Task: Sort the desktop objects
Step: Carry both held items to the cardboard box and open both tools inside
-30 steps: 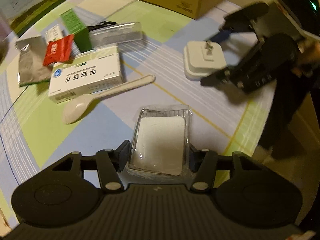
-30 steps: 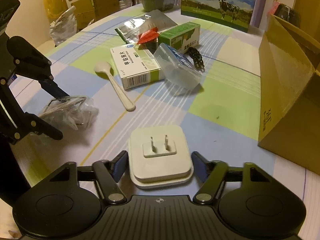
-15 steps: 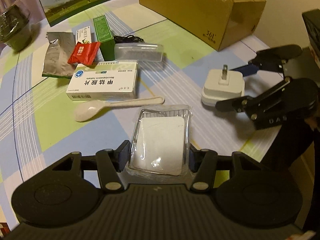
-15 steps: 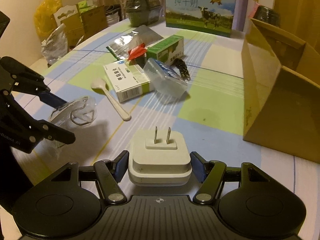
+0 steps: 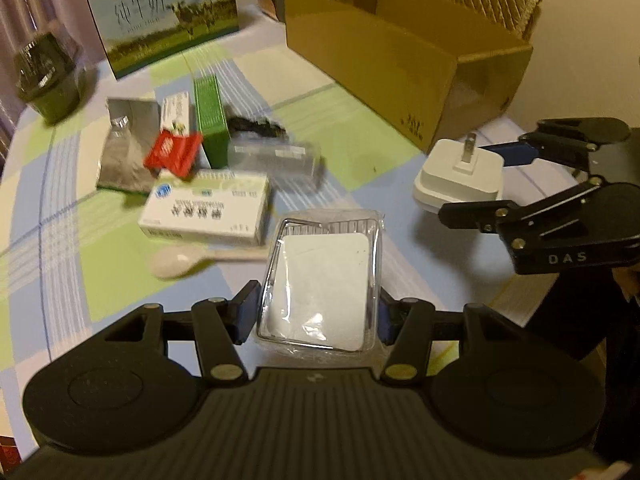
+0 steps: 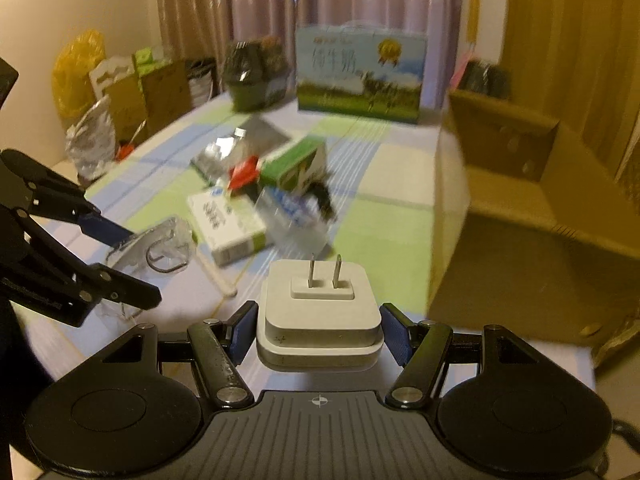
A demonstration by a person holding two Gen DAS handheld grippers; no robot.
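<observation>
My left gripper [image 5: 312,312] is shut on a clear plastic packet [image 5: 322,280] holding a white pad and a wire rack, lifted above the checked tablecloth. My right gripper [image 6: 318,330] is shut on a white plug adapter [image 6: 318,320], its two prongs pointing up and away. In the left wrist view the right gripper [image 5: 492,184] holds the adapter [image 5: 460,178] at the right, near the corner of an open cardboard box [image 5: 400,64]. In the right wrist view the left gripper [image 6: 120,264] and its packet [image 6: 160,248] hang at the left.
On the table lie a white medicine box [image 5: 206,210], a white spoon [image 5: 176,262], a green carton [image 5: 210,120], a red sachet [image 5: 172,154], a silver pouch [image 5: 124,148], a clear case [image 5: 276,158] and a black cable [image 5: 252,126]. A milk carton box [image 5: 164,12] stands at the back.
Both grippers have risen off the table with their loads and tilted up, so more of the room, the milk box and the cardboard box's open top now show.
</observation>
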